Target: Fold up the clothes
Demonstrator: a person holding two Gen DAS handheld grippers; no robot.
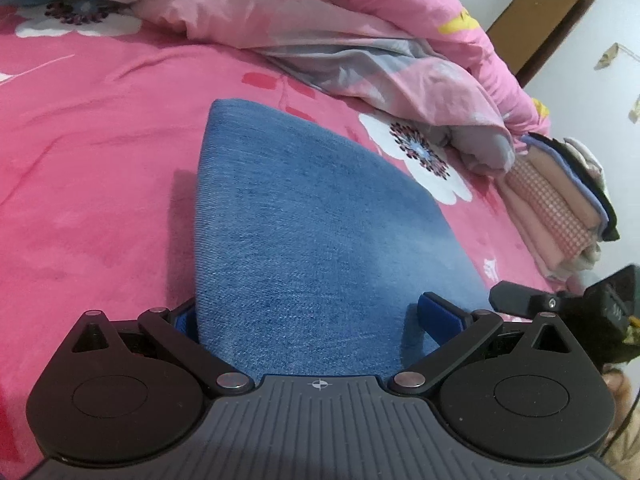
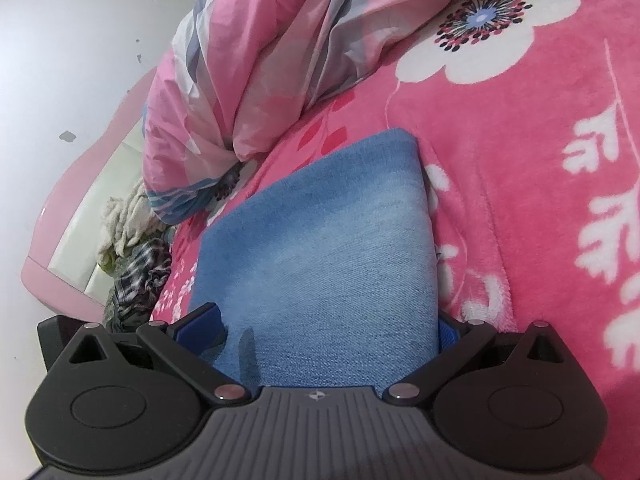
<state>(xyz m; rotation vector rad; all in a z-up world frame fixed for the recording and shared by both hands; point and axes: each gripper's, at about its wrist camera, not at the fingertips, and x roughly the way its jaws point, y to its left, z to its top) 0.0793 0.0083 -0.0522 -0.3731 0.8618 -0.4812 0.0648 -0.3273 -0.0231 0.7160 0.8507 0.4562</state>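
A folded blue denim garment (image 1: pixel 312 208) lies flat on the pink flowered blanket (image 1: pixel 100 140). My left gripper (image 1: pixel 308 312) is open wide and straddles the near end of the denim. Its left finger is partly hidden behind the cloth edge, and its right blue pad (image 1: pixel 440 316) rests on top near the other edge. In the right wrist view the same denim (image 2: pixel 328 232) reaches away from my right gripper (image 2: pixel 328 318), which is also open wide. One blue pad (image 2: pixel 200 326) lies over the left edge and the other is tucked beside the right edge.
A crumpled pink and grey duvet (image 1: pixel 360 32) is heaped along the far side of the bed. A stack of folded clothes (image 1: pixel 560 208) sits at the right. Loose garments (image 2: pixel 136 264) are piled at the bed's edge, with the pale floor (image 2: pixel 60 60) beyond. A brown door (image 1: pixel 536 20) stands behind.
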